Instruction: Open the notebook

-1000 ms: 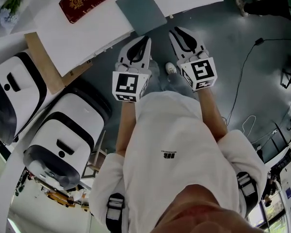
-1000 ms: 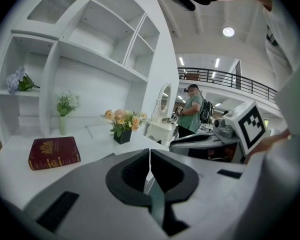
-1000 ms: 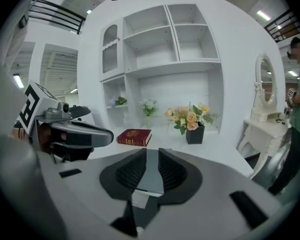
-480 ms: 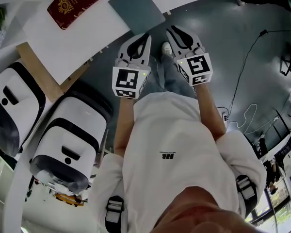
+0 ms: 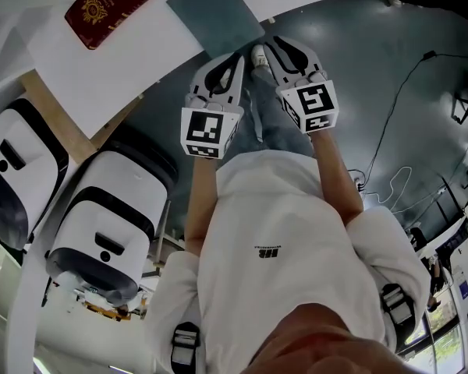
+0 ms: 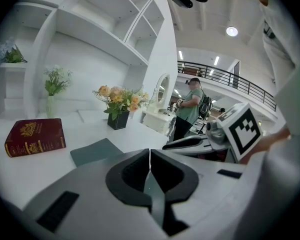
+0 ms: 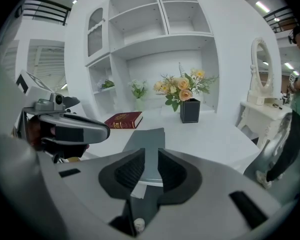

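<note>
On the table [image 5: 125,61] lies a notebook [image 5: 214,10], seemingly closed. The left gripper [image 6: 149,154] is closed, empty. The right gripper [image 7: 151,156], empty, has just been opening.

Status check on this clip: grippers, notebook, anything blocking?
Left hand-held gripper shut, empty. Right hand-held gripper, jaws just opening, empty. Grey notebook closed at table edge, untouched. Path clear; red book lies apart.
</note>
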### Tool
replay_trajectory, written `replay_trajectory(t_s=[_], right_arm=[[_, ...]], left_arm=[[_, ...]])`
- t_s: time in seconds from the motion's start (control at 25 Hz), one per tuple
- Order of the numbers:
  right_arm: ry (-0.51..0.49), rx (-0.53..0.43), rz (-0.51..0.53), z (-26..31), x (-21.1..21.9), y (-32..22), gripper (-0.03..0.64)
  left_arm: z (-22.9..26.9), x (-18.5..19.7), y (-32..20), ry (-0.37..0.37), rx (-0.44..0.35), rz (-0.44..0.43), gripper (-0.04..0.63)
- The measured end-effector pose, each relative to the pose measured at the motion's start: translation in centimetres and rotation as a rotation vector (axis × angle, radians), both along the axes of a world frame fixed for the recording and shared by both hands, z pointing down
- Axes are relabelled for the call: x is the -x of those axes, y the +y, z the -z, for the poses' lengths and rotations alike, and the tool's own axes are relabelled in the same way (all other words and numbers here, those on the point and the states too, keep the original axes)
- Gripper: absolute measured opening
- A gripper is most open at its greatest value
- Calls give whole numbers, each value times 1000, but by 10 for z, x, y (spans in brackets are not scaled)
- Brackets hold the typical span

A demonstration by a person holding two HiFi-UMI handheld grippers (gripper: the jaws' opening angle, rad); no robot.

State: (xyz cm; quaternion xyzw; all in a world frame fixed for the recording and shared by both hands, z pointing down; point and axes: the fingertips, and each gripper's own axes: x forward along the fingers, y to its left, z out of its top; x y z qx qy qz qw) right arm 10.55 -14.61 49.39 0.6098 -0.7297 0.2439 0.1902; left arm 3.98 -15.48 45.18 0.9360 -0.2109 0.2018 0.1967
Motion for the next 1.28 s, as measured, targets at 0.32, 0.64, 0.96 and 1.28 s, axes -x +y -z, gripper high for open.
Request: replay_trajectory(t_s=[0.32,0.64,0.96,1.28], right_arm=[[-90,27,-2,-34,-7,-11,84],[-138,73,-4,-64,-9,-14,106],[-174,91,-14,-84,-9,-19,117],[-236,125,-25,-105,-6,-19,146]], left_arm=[[-32,-16,-6,-28,18,-2,0],[-56,-27,-10,-51,34,-15,0],[-77,-35,-10,-65,56,-25,0],[-90,-36,-12,-77,74,-24,0]])
